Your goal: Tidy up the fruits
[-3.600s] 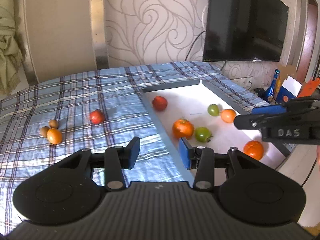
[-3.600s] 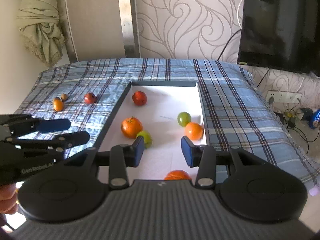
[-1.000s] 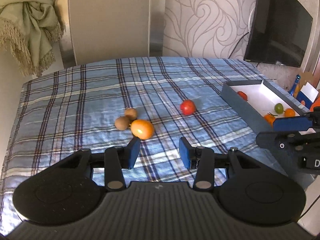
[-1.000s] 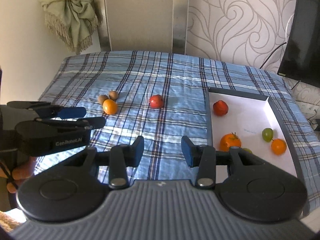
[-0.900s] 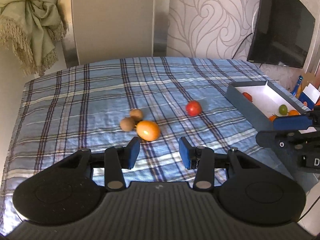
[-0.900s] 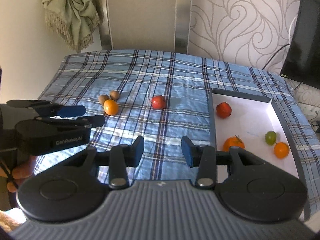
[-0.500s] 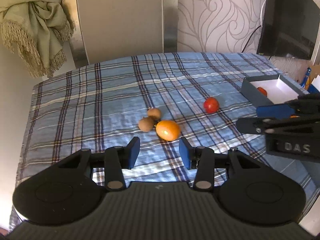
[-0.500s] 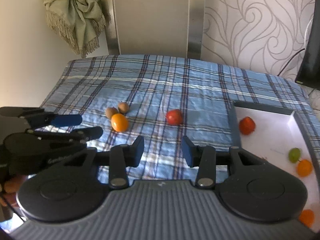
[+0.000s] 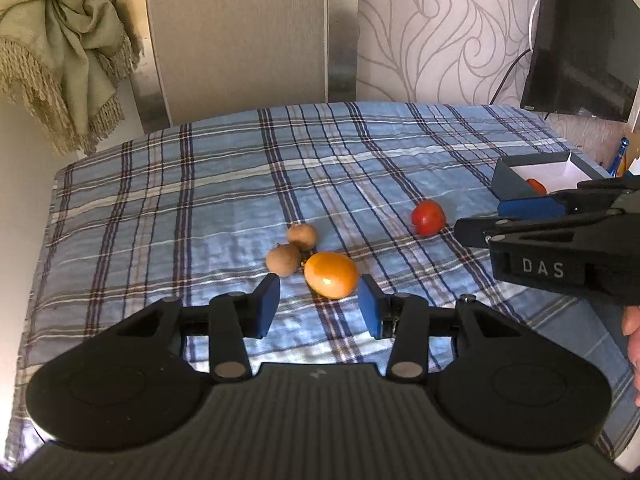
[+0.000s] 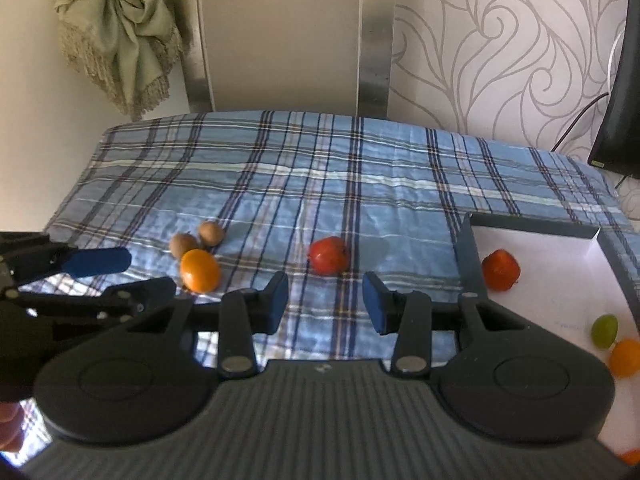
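The left gripper point(image 9: 319, 305) has its jaws released and empty, standing apart with the orange point(image 9: 331, 274) just beyond them, lined up with the gap but not yet between the pads. The right gripper point(image 10: 325, 301) is likewise released and holds nothing; the red fruit point(image 10: 329, 255) lies a little ahead of its gap on the blue checked cloth point(image 10: 320, 168) covering the bed. Touching the orange on its far side are two small brown fruits point(image 9: 291, 248), so a grasp from this side should come in low and straight to avoid nudging them. The orange looks firm, round and light, with a smooth shiny peel that may slip; taking it across its widest middle with a gentle squeeze seems safest. The red fruit looks softer-skinned and easier to bruise, and being round it could roll on the wrinkled cloth if bumped. Off to the right sits the box point(image 10: 466, 256) with a white floor, already holding another red fruit, a green one and some orange ones.
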